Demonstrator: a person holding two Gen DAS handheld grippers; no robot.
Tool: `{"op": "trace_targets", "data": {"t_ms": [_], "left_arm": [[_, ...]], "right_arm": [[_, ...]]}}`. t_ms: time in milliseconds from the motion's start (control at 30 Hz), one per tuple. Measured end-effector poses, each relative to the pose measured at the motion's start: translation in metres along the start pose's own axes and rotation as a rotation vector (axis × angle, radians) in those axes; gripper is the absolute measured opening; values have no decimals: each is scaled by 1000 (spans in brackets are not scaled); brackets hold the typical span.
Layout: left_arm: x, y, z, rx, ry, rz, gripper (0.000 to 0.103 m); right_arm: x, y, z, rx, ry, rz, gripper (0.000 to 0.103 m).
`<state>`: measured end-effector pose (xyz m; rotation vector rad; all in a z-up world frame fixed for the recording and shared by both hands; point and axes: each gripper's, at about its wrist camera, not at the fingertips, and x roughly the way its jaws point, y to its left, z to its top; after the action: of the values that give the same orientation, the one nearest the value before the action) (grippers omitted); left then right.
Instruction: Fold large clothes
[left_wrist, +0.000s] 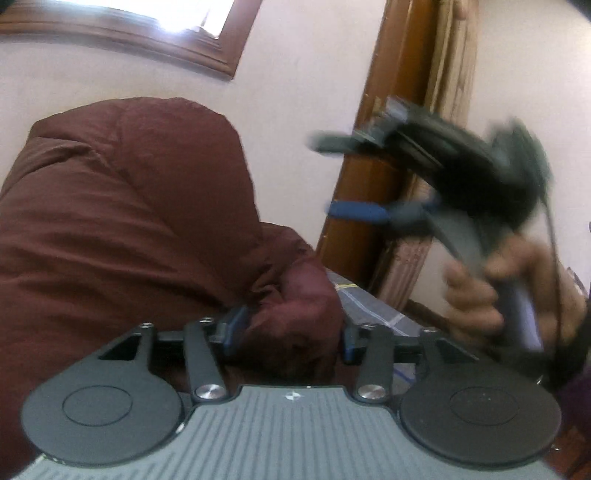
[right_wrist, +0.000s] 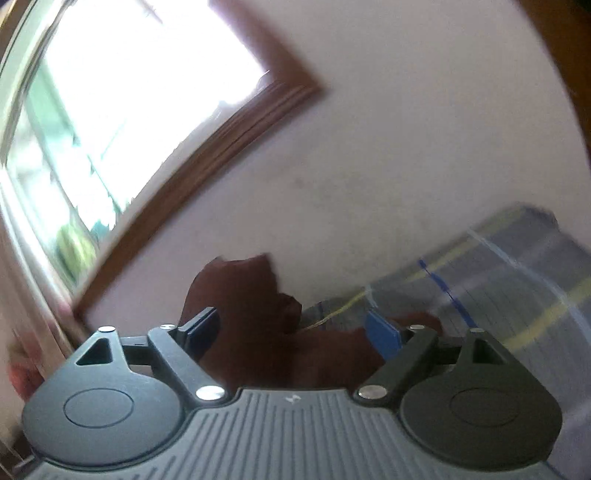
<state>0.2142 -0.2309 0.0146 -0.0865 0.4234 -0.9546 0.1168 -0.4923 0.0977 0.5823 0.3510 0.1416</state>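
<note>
Left gripper (left_wrist: 290, 334) at 6 o'clock, jaws half-spread around bunched maroon garment (left_wrist: 122, 206), likely holding fold; right gripper (left_wrist: 328, 177) at 2 o'clock, jaws wide, empty, freed for regrasp; garment heaped on bed (right_wrist: 517, 295).

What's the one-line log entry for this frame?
phase: folding | left gripper: shut on maroon jacket | right gripper: open, empty, in the air | surface: checked sheet
</note>
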Motion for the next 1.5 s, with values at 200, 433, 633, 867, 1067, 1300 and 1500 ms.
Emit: {"op": "trace_targets", "data": {"t_ms": [200,433,633,867,1067,1300,1500], "left_arm": [[6,-4,3,33,8,-4,67],[-69,8,23,-3,-125,10,91],[-80,63,39,3,-156,227,88],[-35,93,26,-75,-45,236,75],[-36,71,17,-40,-44,213,89],[-33,68,14,-42,-53,228,93],[-50,61,31,-29,-70,199,91]], "right_arm": [[90,52,5,-192,201,15,69],[75,69,-11,-346,212,-55,24],[47,50,-20,-301,189,-90,17],[4,8,-25,-54,120,-120,12],[-41,-6,-40,118,78,-78,100],[50,30,-63,15,241,-25,86],[60,56,-36,-247,144,-47,30]]}}
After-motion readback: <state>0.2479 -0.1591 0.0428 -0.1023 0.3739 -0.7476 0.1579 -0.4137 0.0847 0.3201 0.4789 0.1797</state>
